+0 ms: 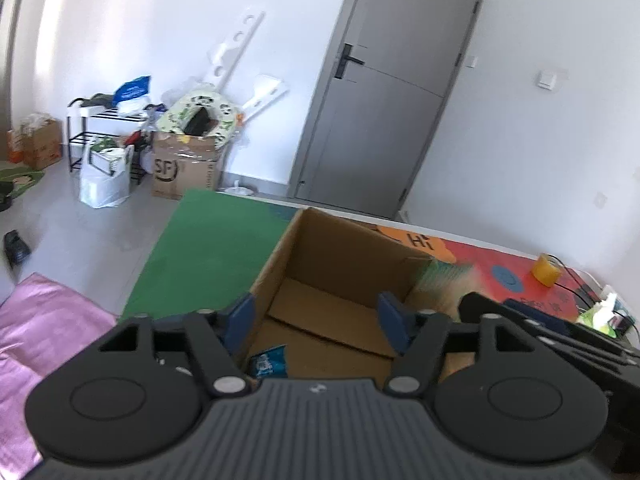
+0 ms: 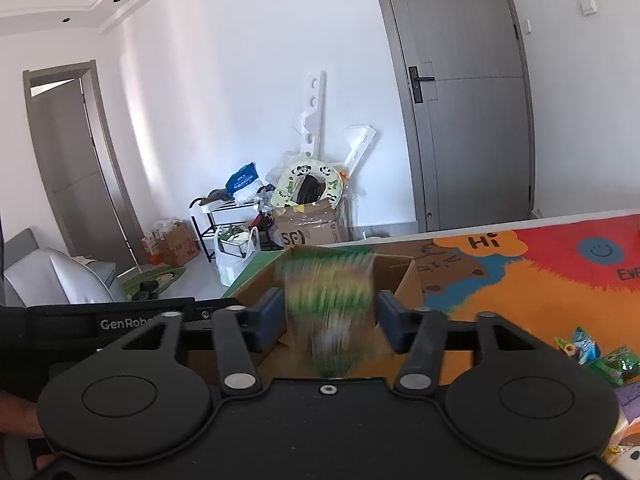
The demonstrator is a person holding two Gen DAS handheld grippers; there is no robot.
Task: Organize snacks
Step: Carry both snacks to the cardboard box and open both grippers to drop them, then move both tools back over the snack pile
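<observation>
My right claw (image 2: 329, 326) has a blurry green snack bag (image 2: 330, 304) between its wide-apart fingers over the cardboard box (image 1: 320, 280), and my left claw (image 1: 316, 320) is wide and empty.

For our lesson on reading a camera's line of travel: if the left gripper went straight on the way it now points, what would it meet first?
Probably the inside of the open cardboard box: the left gripper points over its near edge, jaws apart and empty, toward the floor flaps or far wall. Depth is unclear. The blue packet sits below that line.
</observation>
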